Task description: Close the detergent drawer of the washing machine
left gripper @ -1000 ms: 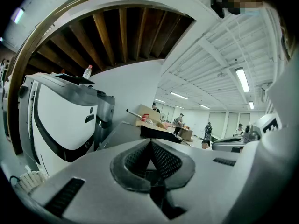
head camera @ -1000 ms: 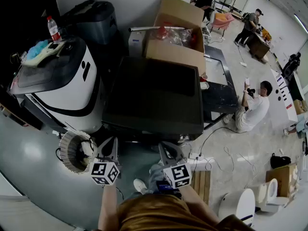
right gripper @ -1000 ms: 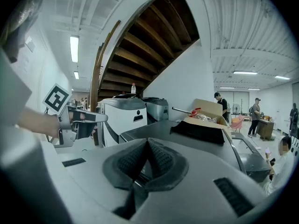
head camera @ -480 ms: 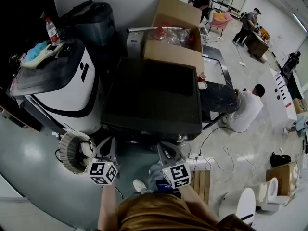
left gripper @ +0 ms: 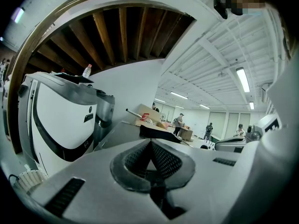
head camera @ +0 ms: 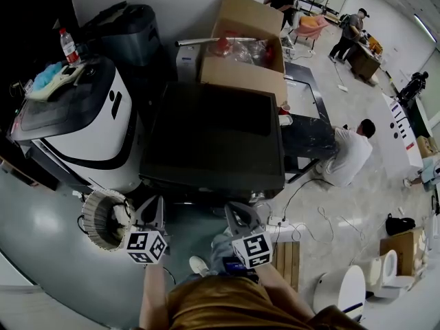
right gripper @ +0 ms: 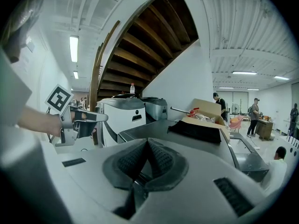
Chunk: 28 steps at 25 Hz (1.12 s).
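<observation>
The left gripper [head camera: 155,210] is hovering before the front edge of the dark machine [head camera: 213,133], fingers clenched empty. The right gripper [head camera: 240,215], just beside it, is doing likewise. The detergent drawer is lying unseen beneath that edge, so a blind, off-centre shove is risking a miss or a skewed jam.

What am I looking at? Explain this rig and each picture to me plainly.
A person stands holding a hand-held tool in each hand, the left gripper and the right gripper; there is no robot arm. The head view comes from a camera on their head, looking down. The two gripper views come from cameras riding on each gripper, looking along its jaws. Both pairs of jaws are together and hold nothing. In front stands a dark machine, with a box behind it. At the left, a white machine carries a bottle and a cloth.
</observation>
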Each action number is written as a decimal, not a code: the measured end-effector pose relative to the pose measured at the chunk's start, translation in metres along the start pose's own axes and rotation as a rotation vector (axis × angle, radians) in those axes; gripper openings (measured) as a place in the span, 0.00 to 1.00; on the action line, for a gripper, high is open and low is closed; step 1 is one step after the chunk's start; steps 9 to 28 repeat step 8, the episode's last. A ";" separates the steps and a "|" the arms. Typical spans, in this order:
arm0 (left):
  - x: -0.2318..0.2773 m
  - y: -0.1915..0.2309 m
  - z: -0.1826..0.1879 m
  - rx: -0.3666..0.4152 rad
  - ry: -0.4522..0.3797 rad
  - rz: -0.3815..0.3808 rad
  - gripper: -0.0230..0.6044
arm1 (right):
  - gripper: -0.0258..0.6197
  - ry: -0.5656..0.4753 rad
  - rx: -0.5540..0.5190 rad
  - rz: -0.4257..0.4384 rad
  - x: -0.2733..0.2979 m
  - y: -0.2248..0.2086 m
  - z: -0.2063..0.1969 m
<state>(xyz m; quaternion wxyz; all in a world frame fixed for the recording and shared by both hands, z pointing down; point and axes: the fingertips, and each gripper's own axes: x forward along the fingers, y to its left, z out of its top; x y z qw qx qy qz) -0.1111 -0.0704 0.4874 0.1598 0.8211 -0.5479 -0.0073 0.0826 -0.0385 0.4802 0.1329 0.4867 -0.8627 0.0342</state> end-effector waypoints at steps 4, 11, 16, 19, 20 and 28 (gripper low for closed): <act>0.003 -0.003 -0.002 -0.001 0.001 -0.005 0.08 | 0.06 0.009 0.002 -0.007 -0.002 -0.004 -0.003; 0.005 -0.005 -0.005 0.003 0.009 -0.004 0.08 | 0.06 0.014 0.013 -0.004 -0.003 -0.007 -0.005; 0.005 -0.005 -0.005 0.003 0.009 -0.004 0.08 | 0.06 0.014 0.013 -0.004 -0.003 -0.007 -0.005; 0.005 -0.005 -0.005 0.003 0.009 -0.004 0.08 | 0.06 0.014 0.013 -0.004 -0.003 -0.007 -0.005; 0.005 -0.005 -0.005 0.003 0.009 -0.004 0.08 | 0.06 0.014 0.013 -0.004 -0.003 -0.007 -0.005; 0.005 -0.005 -0.005 0.003 0.009 -0.004 0.08 | 0.06 0.014 0.013 -0.004 -0.003 -0.007 -0.005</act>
